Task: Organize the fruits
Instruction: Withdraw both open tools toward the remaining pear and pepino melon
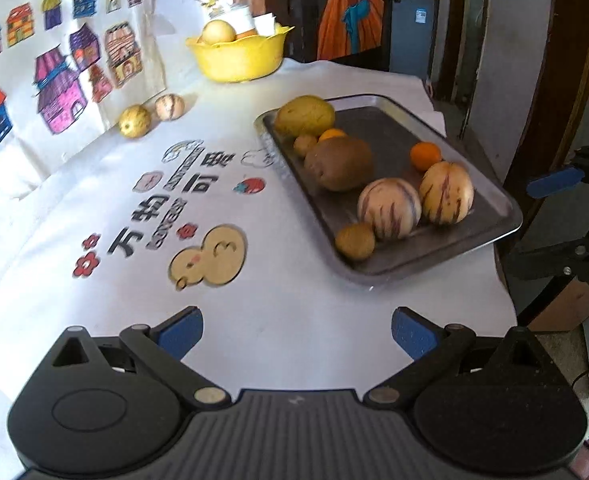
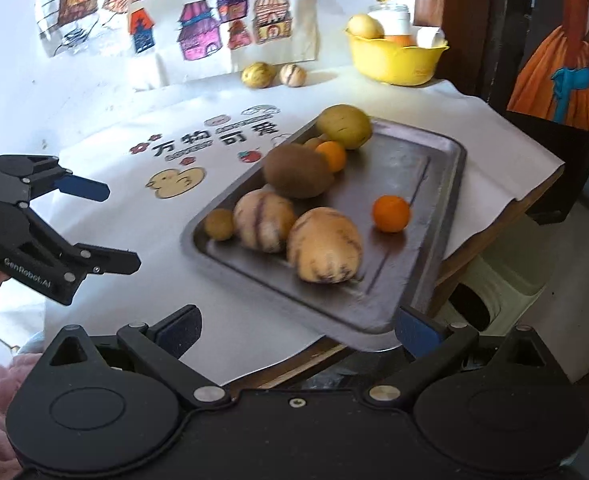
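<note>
A dark metal tray [image 1: 398,128] [image 2: 426,184] on the white-covered table holds several fruits: two striped pale melons [image 1: 388,208] [image 2: 324,246], a brown kiwi [image 1: 339,164] [image 2: 296,171], oranges [image 1: 425,156] [image 2: 390,213], a yellow-green fruit [image 1: 305,116] [image 2: 344,126] and small brown fruits [image 1: 355,241] [image 2: 219,223]. Two loose fruits [image 1: 135,121] [image 2: 258,75] lie by the back wall. My left gripper [image 1: 297,334] [image 2: 106,224] is open and empty, left of the tray. My right gripper [image 2: 298,332] [image 1: 554,182] is open and empty at the tray's near corner.
A yellow bowl [image 1: 238,58] [image 2: 394,60] with fruit and white containers stands at the back. A printed paper mat [image 1: 198,200] [image 2: 198,152] covers the table left of the tray. The table edge [image 2: 506,208] drops off at the right.
</note>
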Motion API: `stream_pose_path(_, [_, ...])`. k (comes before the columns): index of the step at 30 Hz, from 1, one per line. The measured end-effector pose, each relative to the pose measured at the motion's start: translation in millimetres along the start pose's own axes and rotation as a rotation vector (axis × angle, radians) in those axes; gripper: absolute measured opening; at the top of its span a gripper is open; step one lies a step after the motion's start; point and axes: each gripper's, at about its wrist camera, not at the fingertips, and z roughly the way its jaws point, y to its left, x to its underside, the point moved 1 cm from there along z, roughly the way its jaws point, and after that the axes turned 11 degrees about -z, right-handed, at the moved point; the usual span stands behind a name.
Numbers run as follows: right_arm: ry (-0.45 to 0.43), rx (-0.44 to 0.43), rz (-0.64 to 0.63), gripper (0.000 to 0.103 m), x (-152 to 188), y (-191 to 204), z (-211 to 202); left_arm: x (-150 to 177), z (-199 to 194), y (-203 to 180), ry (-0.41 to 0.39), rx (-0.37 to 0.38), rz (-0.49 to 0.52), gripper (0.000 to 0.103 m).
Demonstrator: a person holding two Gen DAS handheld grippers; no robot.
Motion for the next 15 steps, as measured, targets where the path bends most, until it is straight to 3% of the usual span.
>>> stream_pose_path(15, [-0.008, -0.053, -0.106, 0.102, -38.8, 50.2, 0.5, 6.8, -18.7, 57.7, 0.001, -0.064, -0.107, 0.102])
